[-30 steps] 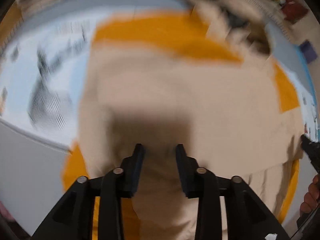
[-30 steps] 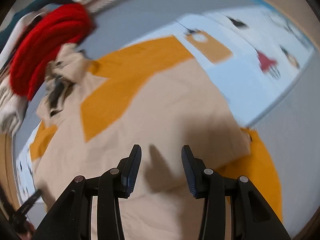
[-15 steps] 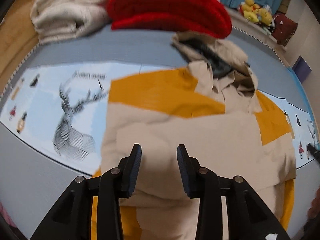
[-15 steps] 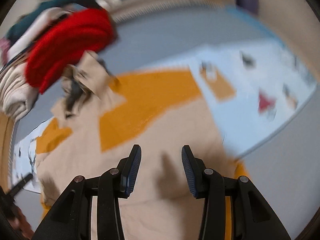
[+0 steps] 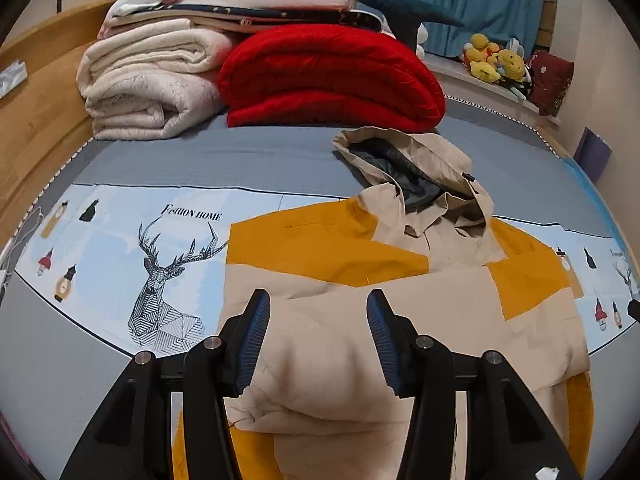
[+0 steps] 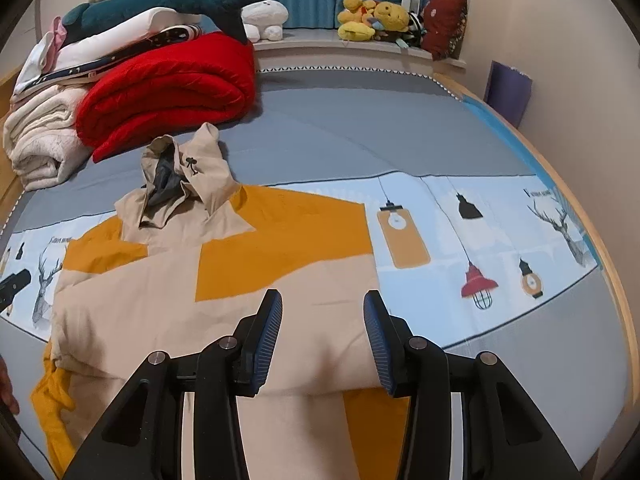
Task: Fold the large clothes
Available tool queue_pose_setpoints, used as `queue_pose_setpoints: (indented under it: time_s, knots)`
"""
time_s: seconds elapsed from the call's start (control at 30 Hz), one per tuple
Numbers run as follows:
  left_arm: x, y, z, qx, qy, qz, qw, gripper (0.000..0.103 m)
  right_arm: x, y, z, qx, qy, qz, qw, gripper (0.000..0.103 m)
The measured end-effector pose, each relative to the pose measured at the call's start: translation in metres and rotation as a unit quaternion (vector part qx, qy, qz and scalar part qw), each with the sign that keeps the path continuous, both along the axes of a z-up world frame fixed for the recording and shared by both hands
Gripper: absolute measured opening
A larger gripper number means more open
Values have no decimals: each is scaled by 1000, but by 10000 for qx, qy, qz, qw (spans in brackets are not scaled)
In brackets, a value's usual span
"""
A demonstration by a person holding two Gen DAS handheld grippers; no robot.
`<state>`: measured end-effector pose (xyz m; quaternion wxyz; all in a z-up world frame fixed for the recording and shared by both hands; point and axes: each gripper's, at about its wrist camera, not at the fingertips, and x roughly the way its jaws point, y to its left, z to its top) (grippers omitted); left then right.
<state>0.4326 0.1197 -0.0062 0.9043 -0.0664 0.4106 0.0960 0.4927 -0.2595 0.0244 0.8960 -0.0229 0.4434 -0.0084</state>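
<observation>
The beige and orange jacket [image 5: 360, 320] is laid on the bed [image 5: 200, 160], its hem doubled up toward the hood [image 5: 412, 172]; further folds are judged to be left. The left gripper [image 5: 316, 340], whose jaws have just been opening, and the right gripper [image 6: 322, 336] are held apart above the jacket, nothing clamped. Only the right view shows the lamp prints [image 6: 478, 284] beside the jacket.

Both claws lifted off jacket [image 5: 360, 344]; left claw [image 5: 316, 340] widened.

Left gripper [image 5: 316, 338] and right gripper [image 6: 323, 336], jaws apart, empty.
</observation>
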Motion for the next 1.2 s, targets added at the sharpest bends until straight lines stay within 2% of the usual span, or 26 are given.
queue_pose_setpoints:
  time_s: [0.07,0.13,0.2,0.37,0.43,0.63,0.7,0.9,1.1,1.17,1.2]
  knots:
    - [0,0,2,-55,-9,19,10000,46,-2,-4,0,-41,32,-13,10000,48]
    - [2,-2,5,-20,-9,21,10000,46,-2,-7,-1,-46,93,-40,9999,59]
    - [14,-3,7,45,35,41,10000,46,0,-9,-3,-21,183,-38,9998,63]
    - [72,8,7,-265,181,295,9990,46,3,-11,-8,-100,249,6,9996,64]
    - [108,14,4,-220,216,367,9989,46,5,-12,-10,-74,302,-17,9995,64]
    - [206,33,-22,-221,500,462,9974,46,10,-7,-18,-148,367,73,9992,65]
    - [236,44,-35,-327,598,540,9962,47,12,-6,-22,-134,428,74,9990,65]
    - [298,64,-70,-901,950,646,9893,50,22,-4,-30,-100,514,56,9986,65]
    - [351,69,-95,-987,1267,548,9855,51,30,-5,-38,-18,649,67,9979,64]
    - [363,70,-100,-919,1291,588,9856,51,32,-6,-42,-16,716,74,9974,65]
    - [370,71,-103,-1002,1273,626,9848,51,32,-7,-44,-28,726,67,9973,65]
